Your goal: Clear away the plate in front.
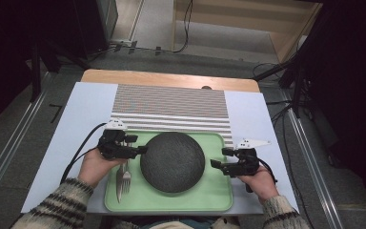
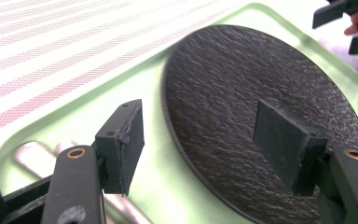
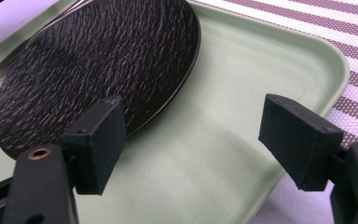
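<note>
Black foam pads stand wide apart at the front of both gripper views, and nothing is held between them. Between the jaws of the left gripper lies the near edge of the round black plate with a bumpy top. One pad is over the bare floor of the pale green plastic tray and the other pad is over the plate. Behind the left jaw, low down, a shiny metal fork and another silver piece beside it rest on the tray.

From the right gripper, the plate edge sits just past its left jaw, and bare tray lies between the two jaws. Its right jaw is near the raised tray rim.

My guess is that both hands are about to lift the plate, one from each side. To do it well, each gripper should slide one pad low under the plate's rim and keep the other pad on top, then squeeze gently. Both sides should pinch at the same time so the plate does not tip. The left jaw should stay away from the fork. Beyond the tray lies a striped woven mat.
</note>
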Available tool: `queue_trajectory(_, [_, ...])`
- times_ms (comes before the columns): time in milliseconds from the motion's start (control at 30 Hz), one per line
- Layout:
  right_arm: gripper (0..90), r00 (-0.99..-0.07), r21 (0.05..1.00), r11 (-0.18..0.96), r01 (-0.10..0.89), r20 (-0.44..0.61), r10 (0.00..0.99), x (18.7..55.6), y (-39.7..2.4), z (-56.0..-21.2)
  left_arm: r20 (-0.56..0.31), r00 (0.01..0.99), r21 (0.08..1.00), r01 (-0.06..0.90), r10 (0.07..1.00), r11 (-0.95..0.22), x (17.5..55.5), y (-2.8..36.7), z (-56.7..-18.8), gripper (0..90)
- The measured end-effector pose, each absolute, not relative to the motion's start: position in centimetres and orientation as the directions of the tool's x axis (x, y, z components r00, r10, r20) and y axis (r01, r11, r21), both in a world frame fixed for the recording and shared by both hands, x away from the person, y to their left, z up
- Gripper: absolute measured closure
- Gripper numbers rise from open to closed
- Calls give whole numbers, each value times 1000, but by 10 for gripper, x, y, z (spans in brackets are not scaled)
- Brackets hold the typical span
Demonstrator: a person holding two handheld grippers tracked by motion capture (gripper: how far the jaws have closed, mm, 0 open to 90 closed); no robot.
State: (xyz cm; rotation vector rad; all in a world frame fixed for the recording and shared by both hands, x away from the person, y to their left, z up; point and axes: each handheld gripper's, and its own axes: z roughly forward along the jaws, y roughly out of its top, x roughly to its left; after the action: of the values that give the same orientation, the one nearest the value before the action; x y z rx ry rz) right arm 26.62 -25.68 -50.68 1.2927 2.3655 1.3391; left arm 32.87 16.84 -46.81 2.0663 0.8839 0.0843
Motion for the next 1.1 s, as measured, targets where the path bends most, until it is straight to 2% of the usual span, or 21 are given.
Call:
queue_trajectory(533, [209, -626, 746, 257, 614, 261, 735, 266, -257, -508, -259, 661, 729, 612, 704, -306, 324, 202, -468, 340])
queue_trajectory(1100, [209, -626, 737, 281, 614, 240, 742, 267, -257, -510, -288, 600, 711, 656, 746, -254, 313, 236, -476, 342])
